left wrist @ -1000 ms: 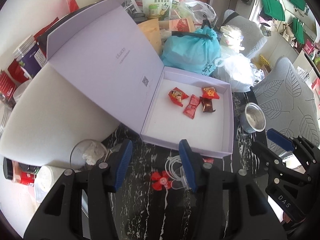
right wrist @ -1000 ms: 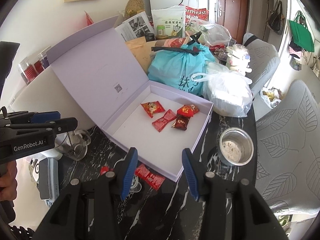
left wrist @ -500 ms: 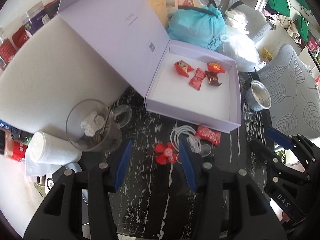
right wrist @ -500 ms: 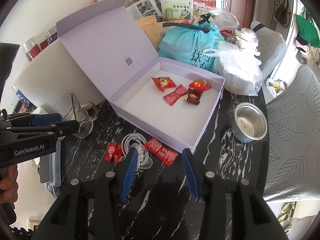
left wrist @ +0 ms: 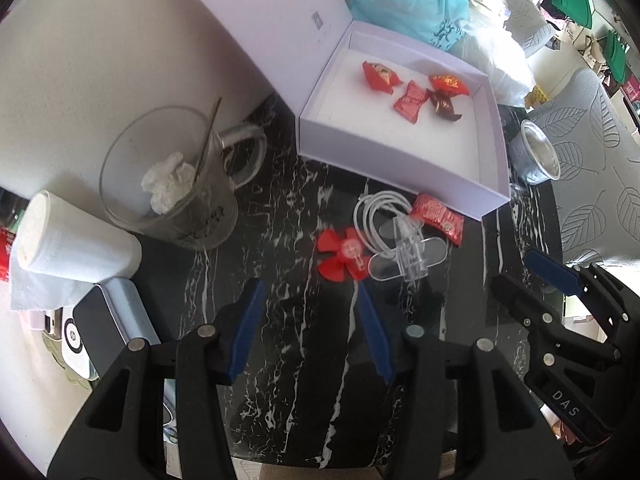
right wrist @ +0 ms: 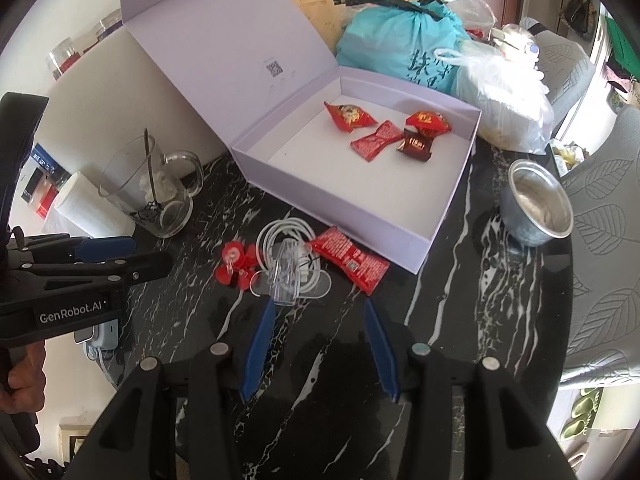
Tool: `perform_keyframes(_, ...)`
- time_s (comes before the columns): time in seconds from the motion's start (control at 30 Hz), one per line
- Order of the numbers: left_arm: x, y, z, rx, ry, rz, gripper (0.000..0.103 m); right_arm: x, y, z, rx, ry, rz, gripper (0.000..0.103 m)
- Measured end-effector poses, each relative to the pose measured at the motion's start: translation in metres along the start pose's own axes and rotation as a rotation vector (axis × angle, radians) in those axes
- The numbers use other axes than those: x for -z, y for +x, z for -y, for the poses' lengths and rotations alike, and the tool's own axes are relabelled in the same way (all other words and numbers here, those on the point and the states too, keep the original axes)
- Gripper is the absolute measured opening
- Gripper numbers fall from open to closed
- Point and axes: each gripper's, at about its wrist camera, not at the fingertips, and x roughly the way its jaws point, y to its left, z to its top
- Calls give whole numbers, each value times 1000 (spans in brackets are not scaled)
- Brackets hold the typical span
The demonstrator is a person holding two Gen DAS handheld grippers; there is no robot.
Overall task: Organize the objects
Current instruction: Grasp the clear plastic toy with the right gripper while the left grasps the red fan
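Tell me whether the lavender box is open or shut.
Open. The lavender box has its hinged lid swung up and back, baring the white floor where four wrapped candies lie.

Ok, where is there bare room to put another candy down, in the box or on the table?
The near half of the lavender box floor is bare; its four candies cluster toward the far wall. The black table is clear between box and steel cup. It is crowded just before the box: white cable, red fan, red wrapper.
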Motion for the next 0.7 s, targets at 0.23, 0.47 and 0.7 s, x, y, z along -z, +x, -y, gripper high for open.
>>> perform_keyframes(0.23, 6, 19, -7, 27, -12, -14, 47, 5, 20, -2, -24, 17, -12, 56)
perform_keyframes(0.47, 6, 38, -8, 43, 3, -26, 47, 3, 44, -6, -36, 11, -24, 57)
perform_keyframes(0.7, 5, 50, -12, 45, 14, -26, 47, -3, 72, -10, -55, -7, -38, 59)
